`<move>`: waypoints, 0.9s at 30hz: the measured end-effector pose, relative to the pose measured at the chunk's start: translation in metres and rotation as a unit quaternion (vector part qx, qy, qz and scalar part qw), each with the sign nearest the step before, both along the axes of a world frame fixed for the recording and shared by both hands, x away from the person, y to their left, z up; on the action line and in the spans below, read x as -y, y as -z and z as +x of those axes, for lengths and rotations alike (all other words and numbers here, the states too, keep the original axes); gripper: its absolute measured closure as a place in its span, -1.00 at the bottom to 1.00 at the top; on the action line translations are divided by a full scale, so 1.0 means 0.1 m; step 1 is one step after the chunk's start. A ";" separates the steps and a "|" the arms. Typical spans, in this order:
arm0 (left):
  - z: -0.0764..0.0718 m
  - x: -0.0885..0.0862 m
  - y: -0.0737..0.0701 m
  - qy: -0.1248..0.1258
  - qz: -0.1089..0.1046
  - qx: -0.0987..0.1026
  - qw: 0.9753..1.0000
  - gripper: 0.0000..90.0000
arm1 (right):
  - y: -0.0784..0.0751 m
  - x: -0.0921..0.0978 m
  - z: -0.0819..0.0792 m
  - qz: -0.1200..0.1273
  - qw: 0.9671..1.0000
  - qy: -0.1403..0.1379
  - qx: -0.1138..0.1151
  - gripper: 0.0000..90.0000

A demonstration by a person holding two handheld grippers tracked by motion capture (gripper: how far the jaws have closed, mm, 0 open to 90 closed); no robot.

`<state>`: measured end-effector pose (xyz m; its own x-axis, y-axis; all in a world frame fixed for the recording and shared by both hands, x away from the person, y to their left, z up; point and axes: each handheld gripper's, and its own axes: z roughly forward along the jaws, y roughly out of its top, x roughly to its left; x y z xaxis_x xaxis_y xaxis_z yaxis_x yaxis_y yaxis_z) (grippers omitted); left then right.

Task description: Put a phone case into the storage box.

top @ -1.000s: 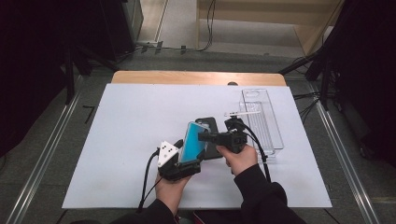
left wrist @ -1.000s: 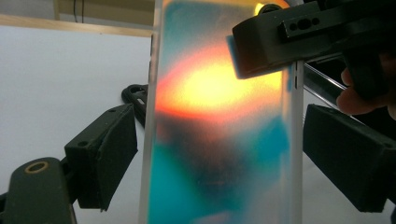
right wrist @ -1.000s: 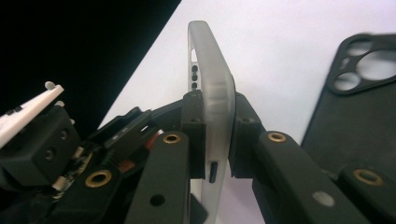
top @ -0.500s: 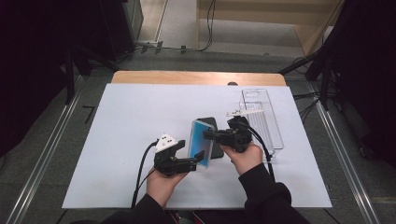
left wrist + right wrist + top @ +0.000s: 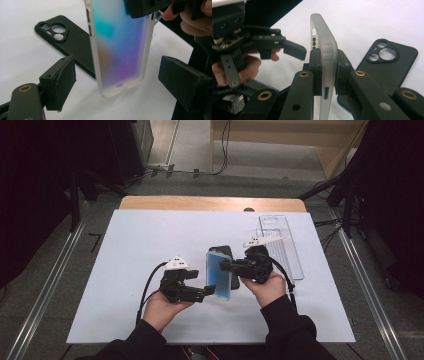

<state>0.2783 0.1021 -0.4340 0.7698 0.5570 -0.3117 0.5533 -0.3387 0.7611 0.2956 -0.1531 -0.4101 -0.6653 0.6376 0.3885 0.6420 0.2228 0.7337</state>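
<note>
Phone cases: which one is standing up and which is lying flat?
The frosted clear case with the blue-purple sheen stands up, pinched by the right gripper. The black case with round camera holes lies flat on the white table.

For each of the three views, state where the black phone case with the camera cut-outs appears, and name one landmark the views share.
High view: the black case lies flat on the white table, centre, behind the upright gradient phone.
Left gripper view: upper left, left of the phone.
Right gripper view: right side, beyond the jaws.
Shared landmark: the gradient phone.
</note>
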 end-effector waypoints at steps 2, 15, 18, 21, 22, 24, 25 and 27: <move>0.01 -0.04 -0.04 0.013 -0.006 0.012 1.000 -0.66 | -0.01 0.02 0.00 0.001 1.000 -0.009 0.004 0.72; 0.11 -0.17 -0.13 0.070 -0.009 -0.001 0.998 -0.61 | -0.02 0.10 0.00 0.003 0.997 -0.071 0.019 0.72; 0.11 -0.18 -0.18 0.085 -0.015 0.011 0.996 -0.61 | -0.04 0.14 -0.02 0.009 0.996 -0.087 0.025 0.72; 0.11 -0.19 -0.22 0.102 -0.019 0.010 0.995 -0.61 | -0.05 0.16 -0.04 0.009 0.994 -0.103 0.033 0.72; 0.12 -0.19 -0.23 0.106 -0.017 0.010 0.994 -0.61 | -0.05 0.16 -0.05 0.007 0.994 -0.107 0.033 0.72; 0.13 -0.20 -0.23 0.111 -0.015 0.008 0.994 -0.61 | -0.04 0.16 -0.06 0.007 0.991 -0.125 0.041 0.72; 0.13 -0.20 -0.23 0.111 -0.015 0.008 0.994 -0.61 | -0.04 0.15 -0.06 0.005 0.990 -0.134 0.042 0.72; 0.14 -0.20 -0.26 0.118 -0.018 0.008 0.993 -0.61 | -0.03 0.15 -0.07 0.003 0.988 -0.148 0.043 0.72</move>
